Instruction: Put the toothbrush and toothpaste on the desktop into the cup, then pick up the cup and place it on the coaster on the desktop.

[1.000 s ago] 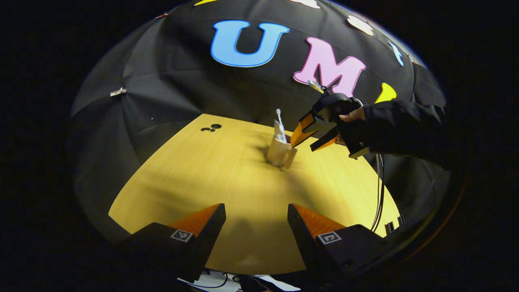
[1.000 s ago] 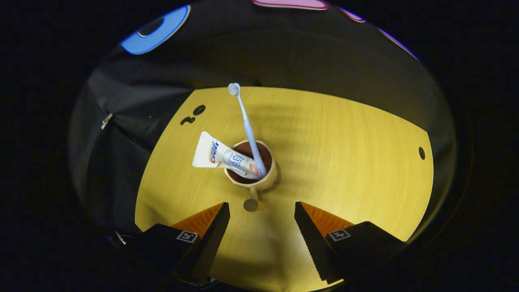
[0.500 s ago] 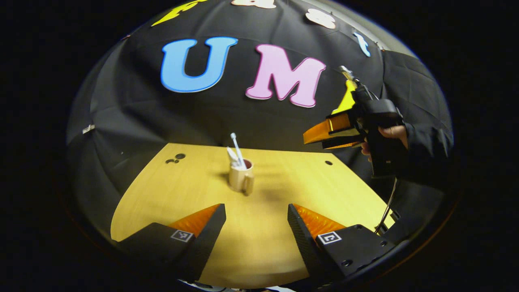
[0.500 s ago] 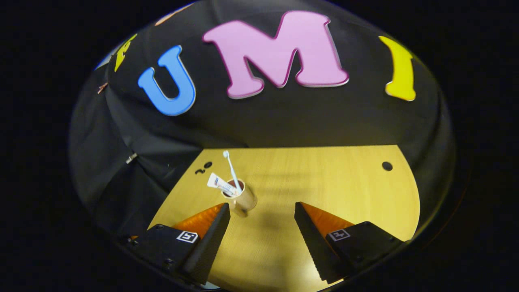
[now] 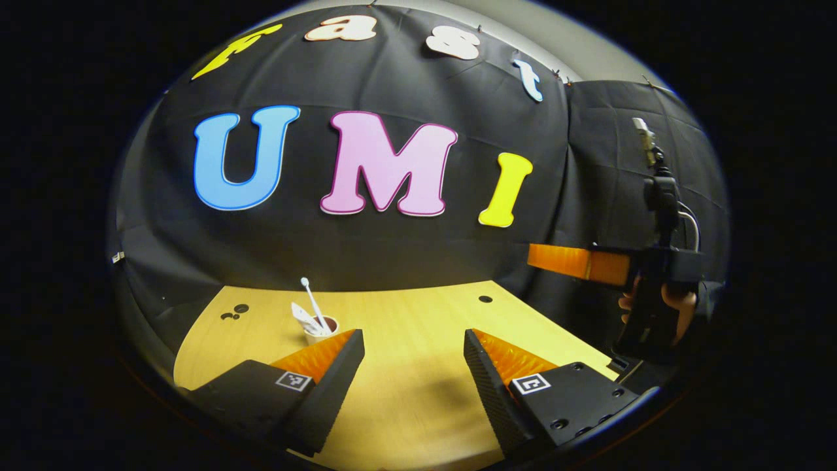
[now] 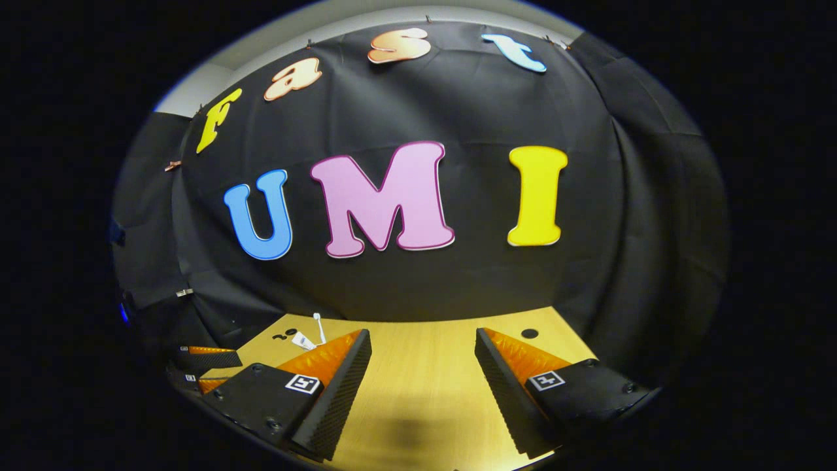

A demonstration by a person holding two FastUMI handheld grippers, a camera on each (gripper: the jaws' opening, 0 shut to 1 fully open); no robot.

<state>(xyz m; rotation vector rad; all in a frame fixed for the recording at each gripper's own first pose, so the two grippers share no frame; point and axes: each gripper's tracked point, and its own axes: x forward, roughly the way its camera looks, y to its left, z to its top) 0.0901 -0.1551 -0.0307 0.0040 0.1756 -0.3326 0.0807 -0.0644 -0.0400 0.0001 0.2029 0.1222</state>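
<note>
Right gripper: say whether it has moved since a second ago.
Yes. The right gripper has pulled back and tilted up: the cup, which sat just beyond its fingers on the desktop, now lies farther off.

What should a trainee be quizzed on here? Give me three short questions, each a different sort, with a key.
1. True or false: the toothbrush stands in the cup.
2. Fill in: leaning in the cup beside the toothbrush is the ____.
3. Pick one. The left gripper is: A) open and empty; B) shut on the cup; C) shut on the toothbrush.

Key:
1. True.
2. Toothpaste.
3. A.
</note>
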